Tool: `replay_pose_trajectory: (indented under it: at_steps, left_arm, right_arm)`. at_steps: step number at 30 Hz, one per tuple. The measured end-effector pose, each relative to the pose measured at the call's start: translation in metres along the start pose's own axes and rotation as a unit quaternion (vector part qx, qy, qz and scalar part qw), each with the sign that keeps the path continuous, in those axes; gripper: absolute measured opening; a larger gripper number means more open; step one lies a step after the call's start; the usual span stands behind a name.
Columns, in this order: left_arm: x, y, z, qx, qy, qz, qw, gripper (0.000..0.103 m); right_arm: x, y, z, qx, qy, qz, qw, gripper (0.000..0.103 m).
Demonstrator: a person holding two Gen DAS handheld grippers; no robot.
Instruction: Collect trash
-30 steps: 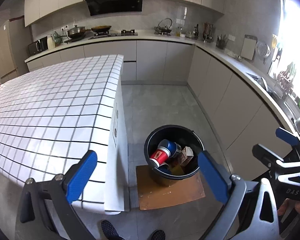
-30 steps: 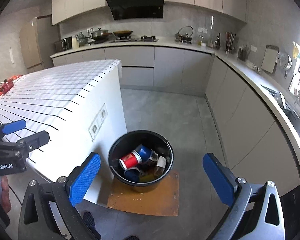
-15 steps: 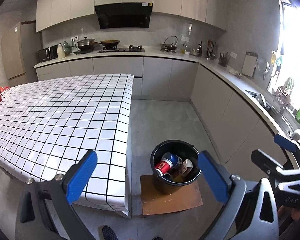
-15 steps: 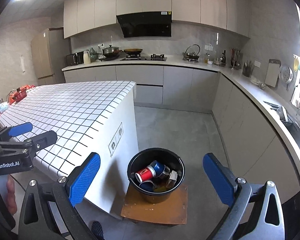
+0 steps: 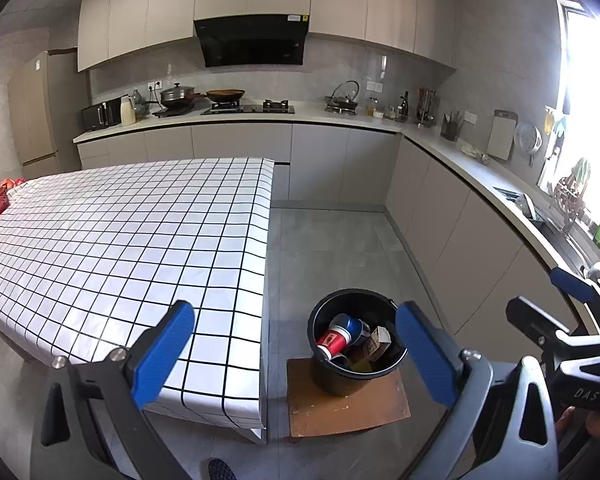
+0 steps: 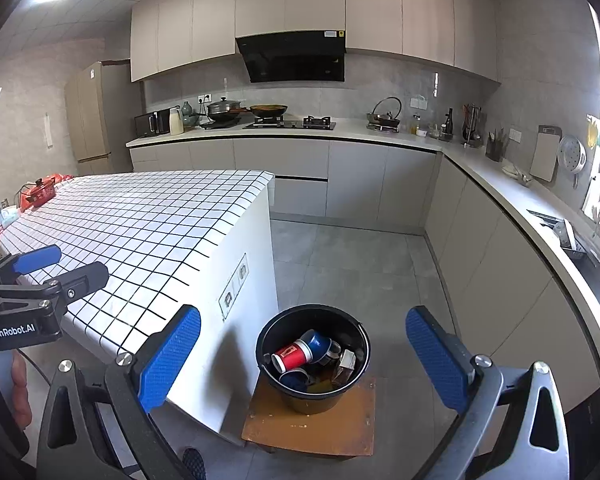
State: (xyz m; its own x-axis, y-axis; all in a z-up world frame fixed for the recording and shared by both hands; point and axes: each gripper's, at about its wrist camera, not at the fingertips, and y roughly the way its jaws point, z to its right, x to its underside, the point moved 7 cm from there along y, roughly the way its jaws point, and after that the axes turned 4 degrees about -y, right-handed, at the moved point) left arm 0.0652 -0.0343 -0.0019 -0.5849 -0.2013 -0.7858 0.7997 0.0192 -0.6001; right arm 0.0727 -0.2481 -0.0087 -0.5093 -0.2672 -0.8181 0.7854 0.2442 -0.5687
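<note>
- L gripper [image 5: 296, 352] & R gripper [image 6: 304, 356]: jaws spread wide, both empty.
- Trash (red cup [image 6: 292, 360], blue cup [image 6: 315, 342], carton [image 6: 346, 362]) sits in black bucket [image 6: 268, 340] on brown stool [image 6: 340, 436] beside checked table [image 5: 120, 232].
- Table near end looks bare; prob. scan far end before next pick.

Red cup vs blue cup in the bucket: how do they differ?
The red cup is red with a white rim and a label; the blue cup is plain dark blue. The red cup's open mouth faces the camera side, lower left; the blue cup sits behind it, partly hidden, deeper toward the far wall. Both lie tipped on their sides inside the black bucket, touching, atop other trash.
</note>
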Motion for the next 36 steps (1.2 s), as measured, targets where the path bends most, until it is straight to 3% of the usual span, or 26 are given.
replay_pose_trajectory:
  at_steps: [36]
  left_arm:
    - [-0.0015, -0.0082, 0.0008, 0.000, -0.003, 0.010, 0.9999, 0.101]
  right_arm:
    - [-0.0036, -0.0078, -0.0044, 0.002, -0.007, 0.013, 1.000, 0.103]
